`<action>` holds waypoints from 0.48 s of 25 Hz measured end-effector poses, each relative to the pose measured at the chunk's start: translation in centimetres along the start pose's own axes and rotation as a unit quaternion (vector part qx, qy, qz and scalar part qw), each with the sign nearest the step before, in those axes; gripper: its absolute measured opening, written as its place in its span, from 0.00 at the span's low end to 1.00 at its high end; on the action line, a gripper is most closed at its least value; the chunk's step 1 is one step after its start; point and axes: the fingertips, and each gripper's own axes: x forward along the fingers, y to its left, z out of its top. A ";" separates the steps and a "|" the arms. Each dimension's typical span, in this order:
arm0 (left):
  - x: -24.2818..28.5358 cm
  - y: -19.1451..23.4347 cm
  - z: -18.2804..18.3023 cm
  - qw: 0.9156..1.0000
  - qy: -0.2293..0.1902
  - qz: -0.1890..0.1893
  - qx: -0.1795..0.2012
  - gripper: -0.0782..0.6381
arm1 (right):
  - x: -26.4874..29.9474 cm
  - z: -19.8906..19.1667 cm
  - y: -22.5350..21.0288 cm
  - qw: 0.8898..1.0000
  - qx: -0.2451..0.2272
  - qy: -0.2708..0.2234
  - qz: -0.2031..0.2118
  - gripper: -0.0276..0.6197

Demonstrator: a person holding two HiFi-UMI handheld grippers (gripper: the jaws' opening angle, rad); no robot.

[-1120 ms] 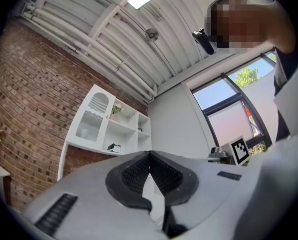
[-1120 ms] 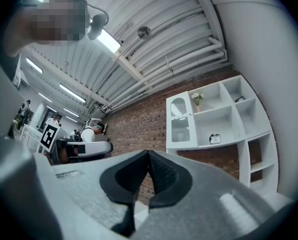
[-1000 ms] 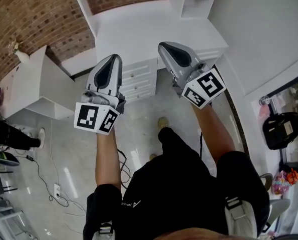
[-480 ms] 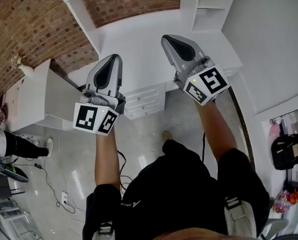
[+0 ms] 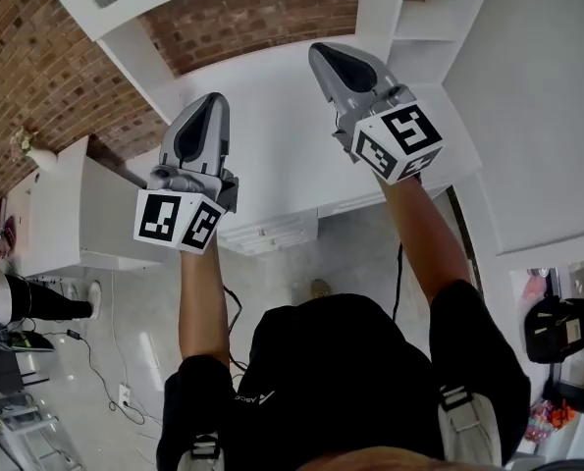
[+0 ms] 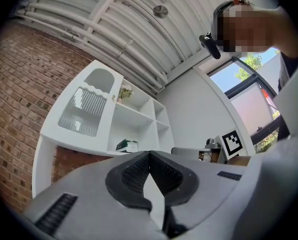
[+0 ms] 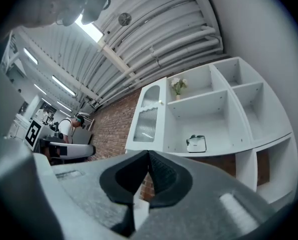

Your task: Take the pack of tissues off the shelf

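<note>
The pack of tissues (image 7: 196, 143) lies on the lower shelf board of a white wall shelf (image 7: 224, 104), green and white, alone in its compartment. In the left gripper view the pack (image 6: 126, 145) shows small and far off on the same shelf (image 6: 138, 116). My left gripper (image 6: 150, 156) is shut and holds nothing. My right gripper (image 7: 149, 156) is also shut and holds nothing. In the head view the left gripper (image 5: 201, 106) and right gripper (image 5: 329, 55) are held up side by side over a white desk (image 5: 272, 135); the pack is hidden there.
A glass-front cabinet door (image 7: 146, 116) sits left of the pack's compartment, with a small plant (image 7: 178, 86) on the board above. Brick wall (image 5: 66, 57) lies behind the desk. Drawers (image 5: 272, 234) front the desk; a low white cabinet (image 5: 56, 214) and another person (image 5: 17, 297) are at left.
Both grippers have risen and moved forward over the desk. The head view has tilted up, so the desk and the shelf's lower edge have slid down into frame. Jaws stayed shut.
</note>
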 end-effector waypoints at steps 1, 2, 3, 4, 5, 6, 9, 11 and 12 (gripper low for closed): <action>0.8 0.4 -0.3 1.000 0.003 0.000 0.001 0.11 | 0.8 -0.1 -0.8 1.000 0.002 0.002 -0.003 0.05; 1.5 0.9 -0.5 1.000 0.005 0.000 0.002 0.11 | 1.7 -0.3 -1.5 1.000 0.004 0.006 -0.007 0.05; 2.2 1.3 -0.7 1.000 0.007 -0.001 0.001 0.11 | 2.5 -0.5 -2.1 1.000 0.004 0.010 -0.011 0.05; 2.8 1.7 -0.9 1.000 0.008 -0.004 0.000 0.11 | 3.3 -0.7 -2.8 1.000 0.005 0.014 -0.016 0.05; 3.4 2.1 -1.0 1.000 0.009 -0.007 -0.001 0.11 | 4.1 -0.8 -3.4 1.000 0.006 0.018 -0.022 0.05; 3.9 2.6 -1.2 1.000 0.009 -0.011 -0.001 0.11 | 4.9 -1.0 -4.1 0.999 0.009 0.021 -0.028 0.05; 5.4 4.0 -1.6 1.000 0.008 -0.027 -0.004 0.11 | 7.3 -1.1 -5.8 0.998 0.013 0.031 -0.051 0.05; 6.4 5.1 -1.7 0.999 0.004 -0.038 -0.006 0.11 | 9.0 -0.9 -6.9 0.997 0.008 0.036 -0.065 0.06; 6.9 5.7 -1.7 0.999 0.002 -0.044 -0.007 0.11 | 9.8 -0.7 -7.3 0.997 0.006 0.037 -0.072 0.07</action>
